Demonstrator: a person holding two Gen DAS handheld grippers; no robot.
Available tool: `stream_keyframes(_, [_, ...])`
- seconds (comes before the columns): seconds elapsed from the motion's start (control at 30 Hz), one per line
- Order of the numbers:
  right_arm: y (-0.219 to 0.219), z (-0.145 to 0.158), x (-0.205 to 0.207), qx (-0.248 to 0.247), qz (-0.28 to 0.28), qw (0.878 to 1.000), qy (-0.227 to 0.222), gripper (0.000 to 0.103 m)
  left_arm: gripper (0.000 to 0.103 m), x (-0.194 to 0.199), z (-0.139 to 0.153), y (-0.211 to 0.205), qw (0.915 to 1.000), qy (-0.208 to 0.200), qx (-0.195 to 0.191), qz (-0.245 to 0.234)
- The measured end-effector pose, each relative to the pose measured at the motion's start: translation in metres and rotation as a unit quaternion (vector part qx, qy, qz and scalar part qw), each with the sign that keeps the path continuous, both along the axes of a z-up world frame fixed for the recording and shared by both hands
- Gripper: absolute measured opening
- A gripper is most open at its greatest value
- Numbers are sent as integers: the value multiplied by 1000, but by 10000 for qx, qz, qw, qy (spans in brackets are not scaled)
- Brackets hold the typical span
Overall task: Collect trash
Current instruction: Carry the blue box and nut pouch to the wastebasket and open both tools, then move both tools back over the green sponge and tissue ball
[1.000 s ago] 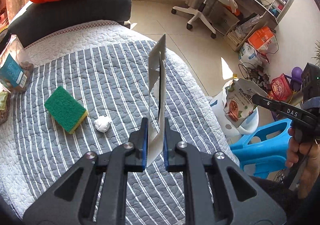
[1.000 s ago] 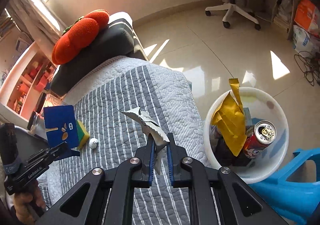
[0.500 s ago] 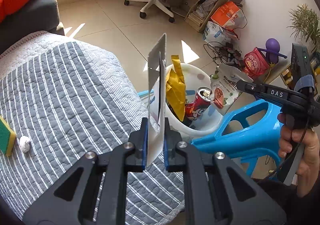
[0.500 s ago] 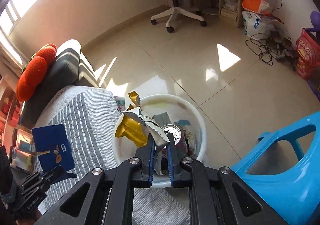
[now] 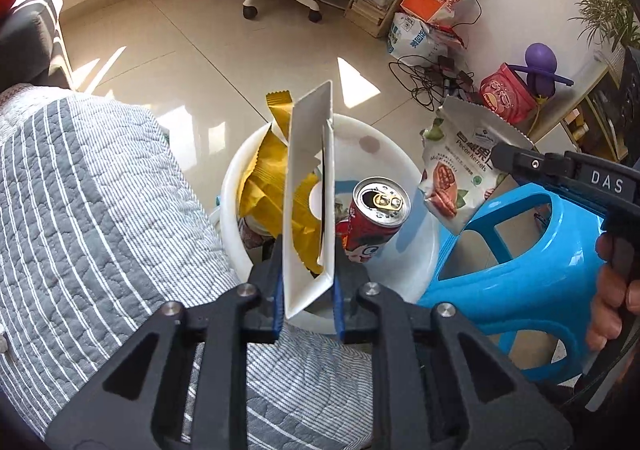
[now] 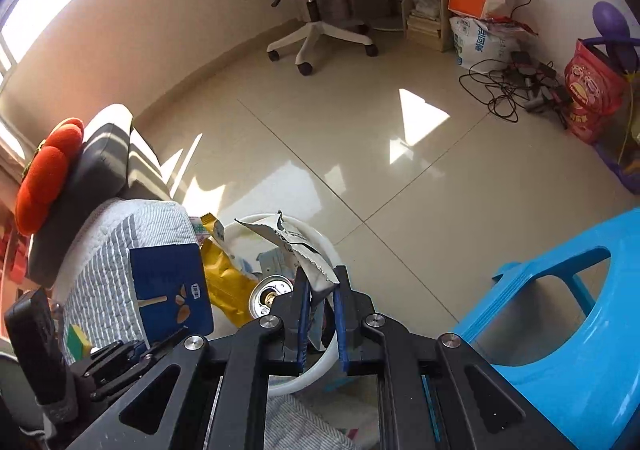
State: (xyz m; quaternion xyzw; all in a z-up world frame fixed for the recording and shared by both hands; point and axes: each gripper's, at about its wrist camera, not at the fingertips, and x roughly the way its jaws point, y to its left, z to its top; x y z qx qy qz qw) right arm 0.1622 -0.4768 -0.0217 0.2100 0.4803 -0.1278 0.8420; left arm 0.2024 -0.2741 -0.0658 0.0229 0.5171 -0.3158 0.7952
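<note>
While the left wrist view is angled steeply down, the left gripper (image 5: 307, 286) is seen poised over the white bin (image 5: 416, 250), which stands on the floor between the striped quilt (image 5: 100, 217) and the blue stool (image 5: 520, 274). Its jaws are opening, with a flat white-backed packet (image 5: 306, 205) standing upright on edge between the blue pads (image 5: 277, 290). A yellow wrapper (image 5: 264, 177) and a red can (image 5: 372, 221), its top already opened, lie inside the bin. At the right, the right gripper (image 5: 500, 157), marked "DAS", is held by a hand (image 5: 616, 298) and is clenched on a nut pouch (image 5: 460, 165) labelled "Pecan Kernels", above the bin's far rim.

From the right wrist view, the right gripper (image 6: 320, 290) is pointed down over the same bin (image 6: 316, 238), and its jaws are closed on the crinkled silver edge of the pouch (image 6: 296, 250). At the lower left, the packet's blue printed face (image 6: 170, 290) is shown in the left gripper (image 6: 160, 342); its small writing cannot be read.
</note>
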Motion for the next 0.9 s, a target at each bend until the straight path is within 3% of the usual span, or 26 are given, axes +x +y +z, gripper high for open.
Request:
stream_keyframes(0.1, [1, -3, 2, -23, -40, 10000, 49, 12, 64, -4, 5, 4, 9999, -105, 46, 54])
stream_keyframes(0.13, [1, -4, 2, -40, -47, 10000, 61, 12, 71, -6, 9, 8, 9998, -182, 34, 78])
stream_keyframes(0.3, [8, -6, 5, -274, -31, 9995, 122, 12, 88, -8, 15, 29, 9991, -206, 292, 234])
stream_keyframes(0.47, [11, -7, 6, -144, 62, 9998, 95, 16, 100, -15, 19, 59, 9961, -355, 709, 376])
stream_keyframes(0.6, [13, -2, 1, -121, 66, 9999, -23, 53, 102, -17, 21, 91, 9942, -334, 831, 587])
stream_keyframes(0.9, [36, 10, -9, -122, 232, 9996, -90, 70, 102, -25, 26, 163, 9892, -111, 927, 1134])
